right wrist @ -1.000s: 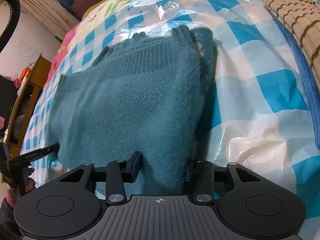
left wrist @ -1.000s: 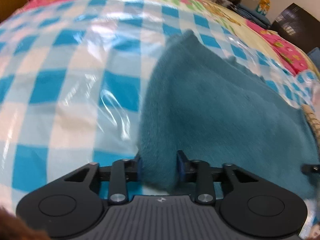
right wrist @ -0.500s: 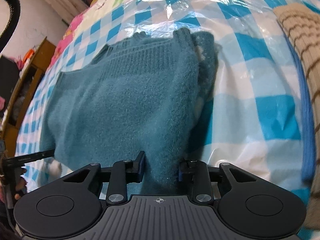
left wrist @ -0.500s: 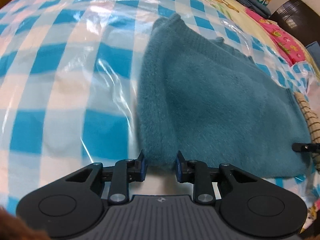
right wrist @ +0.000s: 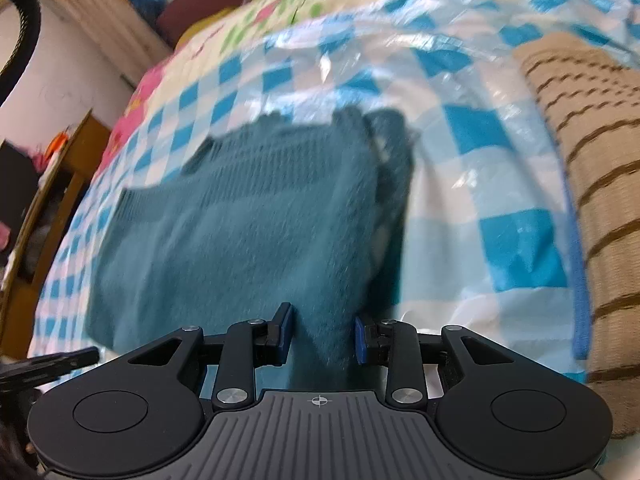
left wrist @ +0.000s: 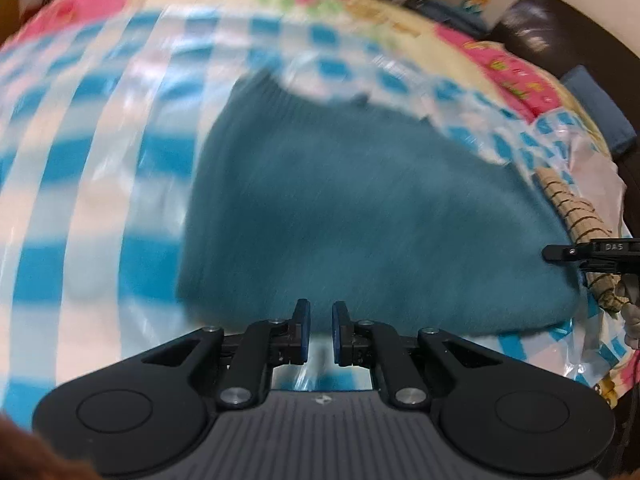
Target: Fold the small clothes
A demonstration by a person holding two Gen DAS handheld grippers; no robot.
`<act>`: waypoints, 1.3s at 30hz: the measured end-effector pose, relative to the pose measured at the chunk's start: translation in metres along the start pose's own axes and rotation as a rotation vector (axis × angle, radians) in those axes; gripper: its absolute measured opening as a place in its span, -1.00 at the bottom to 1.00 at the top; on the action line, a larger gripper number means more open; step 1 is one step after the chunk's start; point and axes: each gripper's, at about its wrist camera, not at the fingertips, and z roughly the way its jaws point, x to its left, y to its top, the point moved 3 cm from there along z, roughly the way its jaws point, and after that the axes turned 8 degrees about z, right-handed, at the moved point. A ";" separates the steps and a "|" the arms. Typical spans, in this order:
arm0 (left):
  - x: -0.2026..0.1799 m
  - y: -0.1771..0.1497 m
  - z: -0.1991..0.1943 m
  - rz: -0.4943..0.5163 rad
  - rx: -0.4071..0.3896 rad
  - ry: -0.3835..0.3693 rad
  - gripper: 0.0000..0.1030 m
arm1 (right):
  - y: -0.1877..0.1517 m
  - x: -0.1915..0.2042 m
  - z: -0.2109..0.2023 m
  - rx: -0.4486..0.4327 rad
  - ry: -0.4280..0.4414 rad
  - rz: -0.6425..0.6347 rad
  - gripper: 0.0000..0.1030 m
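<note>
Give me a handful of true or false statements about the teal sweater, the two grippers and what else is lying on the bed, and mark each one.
1. The right gripper has a fold of the teal sweater between its jaws. True.
2. The left gripper holds the sweater's edge. False: its jaws are shut with nothing between them, and the sweater lies just beyond the tips.
3. The sweater lies on a blue and white checked plastic sheet. True.
4. A beige knit with brown stripes lies on top of the sweater. False: it lies off to the sweater's side, apart from it in the right wrist view.
5. The sweater is red. False: it is teal.
</note>
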 end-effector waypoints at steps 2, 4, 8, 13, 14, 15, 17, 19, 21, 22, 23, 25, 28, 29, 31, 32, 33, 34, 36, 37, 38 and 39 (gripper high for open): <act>-0.007 0.013 0.007 0.028 -0.026 0.015 -0.68 | 0.002 -0.003 -0.005 -0.051 -0.006 0.019 -0.38; -0.016 0.024 0.018 0.078 -0.041 0.036 -0.68 | 0.007 -0.007 -0.007 -0.088 -0.006 0.052 -0.34; -0.058 0.038 0.047 0.190 -0.042 -0.032 -0.62 | 0.018 -0.014 -0.006 -0.126 0.017 0.098 -0.19; -0.105 0.031 0.094 0.352 0.014 -0.008 -0.58 | 0.035 -0.026 0.011 -0.159 0.036 0.152 -0.05; -0.107 0.031 0.099 0.357 0.020 0.002 -0.57 | 0.036 -0.028 0.016 -0.154 0.050 0.163 -0.05; -0.106 0.031 0.104 0.351 0.027 0.000 -0.56 | 0.037 -0.030 0.019 -0.148 0.067 0.171 -0.05; -0.100 0.033 0.104 0.311 0.039 -0.019 -0.56 | 0.037 -0.031 0.027 -0.132 0.090 0.175 -0.03; -0.100 0.037 0.100 0.289 0.039 -0.026 -0.56 | 0.036 -0.035 0.034 -0.122 0.098 0.181 -0.04; -0.103 0.040 0.096 0.315 0.025 -0.005 -0.56 | 0.034 -0.040 0.040 -0.112 0.128 0.214 -0.04; -0.106 0.041 0.094 0.326 0.017 0.002 -0.56 | 0.033 -0.043 0.040 -0.113 0.146 0.229 -0.04; -0.109 0.042 0.092 0.331 0.009 0.002 -0.56 | 0.033 -0.045 0.040 -0.117 0.161 0.234 -0.04; -0.114 0.046 0.092 0.330 -0.008 -0.009 -0.56 | 0.030 -0.050 0.037 -0.114 0.196 0.248 -0.04; -0.122 0.049 0.107 0.337 0.014 -0.003 -0.54 | 0.028 -0.057 0.038 -0.097 0.240 0.267 -0.04; -0.124 0.048 0.112 0.349 0.022 0.008 -0.53 | 0.029 -0.059 0.040 -0.093 0.247 0.279 -0.04; -0.127 0.046 0.119 0.373 0.030 0.031 -0.52 | 0.030 -0.061 0.042 -0.088 0.265 0.292 -0.01; -0.128 0.046 0.118 0.369 0.031 0.036 -0.52 | 0.031 -0.060 0.043 -0.085 0.275 0.294 0.00; -0.128 0.047 0.116 0.357 0.032 0.038 -0.52 | 0.033 -0.061 0.044 -0.085 0.282 0.301 0.00; -0.129 0.047 0.113 0.356 0.030 0.037 -0.52 | 0.034 -0.061 0.044 -0.085 0.291 0.309 0.00; -0.134 0.045 0.107 0.379 0.032 0.040 -0.51 | 0.035 -0.062 0.044 -0.087 0.314 0.316 0.00; -0.136 0.043 0.107 0.395 0.041 0.048 -0.51 | 0.034 -0.064 0.044 -0.087 0.324 0.323 0.00; -0.138 0.041 0.109 0.410 0.049 0.057 -0.51 | 0.034 -0.065 0.043 -0.089 0.337 0.334 0.00; -0.140 0.040 0.110 0.419 0.052 0.066 -0.50 | 0.032 -0.067 0.041 -0.096 0.357 0.344 0.00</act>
